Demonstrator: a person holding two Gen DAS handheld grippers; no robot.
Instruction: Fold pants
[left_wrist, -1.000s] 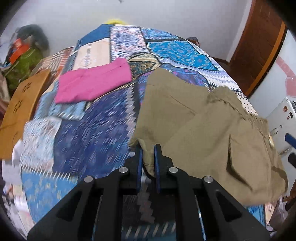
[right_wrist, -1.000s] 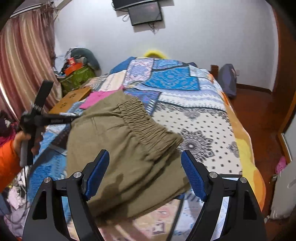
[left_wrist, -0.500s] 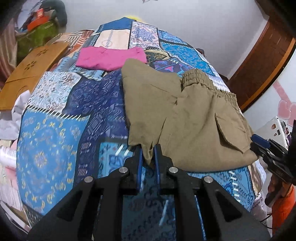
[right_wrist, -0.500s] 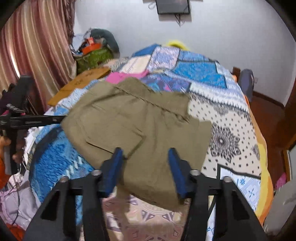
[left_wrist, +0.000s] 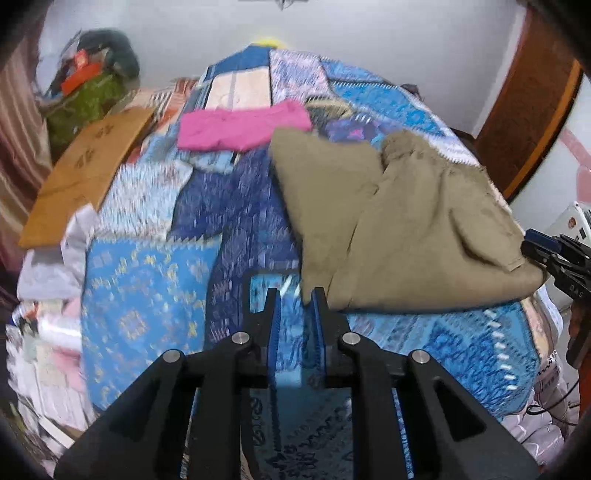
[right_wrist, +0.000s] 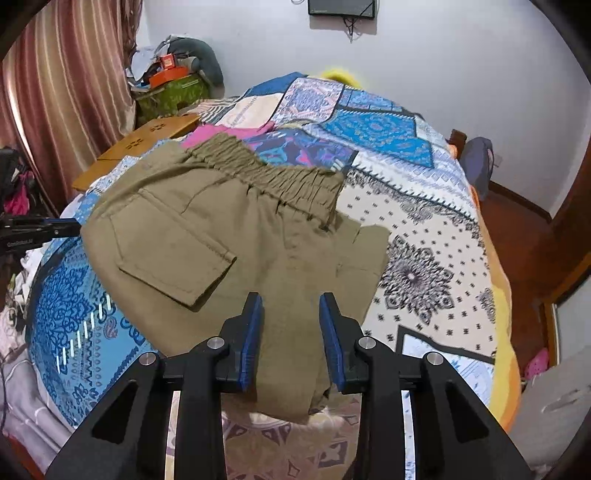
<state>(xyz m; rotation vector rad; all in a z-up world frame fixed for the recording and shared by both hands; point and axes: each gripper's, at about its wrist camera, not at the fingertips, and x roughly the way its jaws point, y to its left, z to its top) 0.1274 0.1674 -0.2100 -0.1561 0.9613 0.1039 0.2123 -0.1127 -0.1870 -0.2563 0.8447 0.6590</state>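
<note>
Jaws of both grippers, left (left_wrist: 293, 295) newly released, right (right_wrist: 290, 301) narrowed, gape over khaki pants (right_wrist: 236, 243), waistband toward the bed's (right_wrist: 424, 236) head.

Bare quilt (left_wrist: 236, 221) lies between pants (left_wrist: 406, 221) and pink cloth (left_wrist: 240, 125).

Wide bed (right_wrist: 436, 229) under a patchwork quilt of blue, white and purple printed cotton, orange along one edge. Flat on the quilt: olive-khaki cloth pants (right_wrist: 229, 251) with elastic waistband; beyond them, touching, a folded bright pink garment (left_wrist: 240, 125).
</note>
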